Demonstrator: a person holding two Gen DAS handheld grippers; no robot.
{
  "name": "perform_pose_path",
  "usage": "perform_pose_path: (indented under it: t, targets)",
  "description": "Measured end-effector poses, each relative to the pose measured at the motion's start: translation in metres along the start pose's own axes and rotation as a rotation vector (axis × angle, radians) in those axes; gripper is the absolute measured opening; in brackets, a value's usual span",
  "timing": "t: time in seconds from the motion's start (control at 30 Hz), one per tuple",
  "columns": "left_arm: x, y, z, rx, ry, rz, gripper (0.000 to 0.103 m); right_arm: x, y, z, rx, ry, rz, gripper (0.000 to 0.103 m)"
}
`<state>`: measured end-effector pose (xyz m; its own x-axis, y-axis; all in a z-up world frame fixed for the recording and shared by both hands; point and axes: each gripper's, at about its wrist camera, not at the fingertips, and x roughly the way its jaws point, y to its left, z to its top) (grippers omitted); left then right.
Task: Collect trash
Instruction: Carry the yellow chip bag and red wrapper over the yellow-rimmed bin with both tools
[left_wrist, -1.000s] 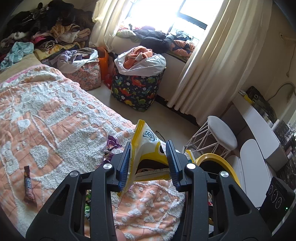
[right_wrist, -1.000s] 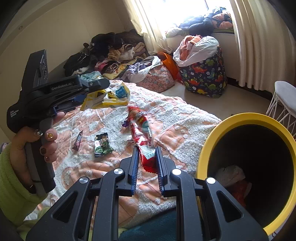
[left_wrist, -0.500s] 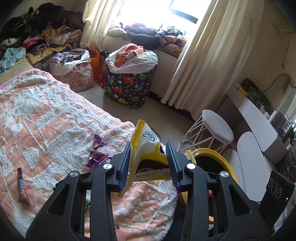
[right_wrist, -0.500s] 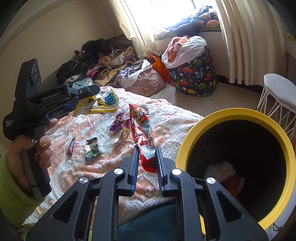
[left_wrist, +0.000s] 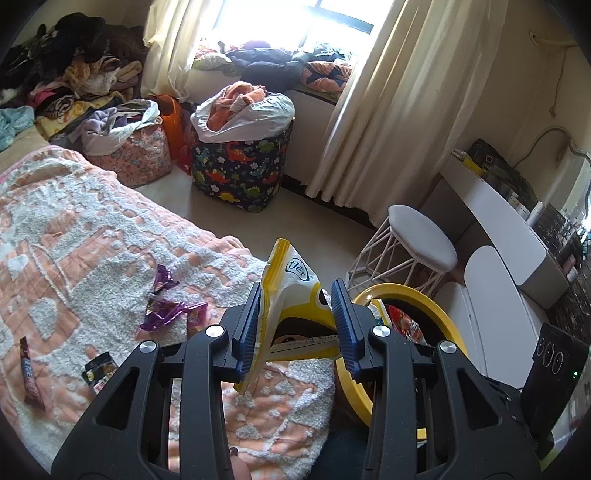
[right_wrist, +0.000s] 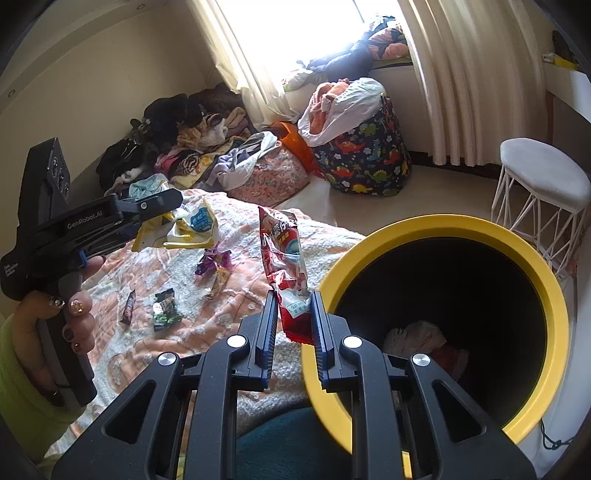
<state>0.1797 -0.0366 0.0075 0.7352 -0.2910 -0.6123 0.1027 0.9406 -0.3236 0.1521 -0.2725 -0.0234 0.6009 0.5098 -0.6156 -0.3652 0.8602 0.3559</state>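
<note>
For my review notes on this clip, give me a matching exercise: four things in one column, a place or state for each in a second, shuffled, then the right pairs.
Things:
1. yellow snack bag
2. red snack bag
3. purple wrapper
4. white crumpled trash

Places or states:
A. lying loose on the bedspread
B. clamped in the right gripper
C. at the bottom of the yellow-rimmed bin
D. clamped in the left gripper

Pairs: 1-D, 2-B, 3-A, 4-C
</note>
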Motion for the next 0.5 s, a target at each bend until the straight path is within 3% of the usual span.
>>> perform_pose_path:
  t: [0.5]
  targets:
    - [0.01,-0.033,-0.005,0.055,0.023,-0.029,0.03,-0.023,-0.03,-0.002,0.054,-0.035,-0.042,0.017]
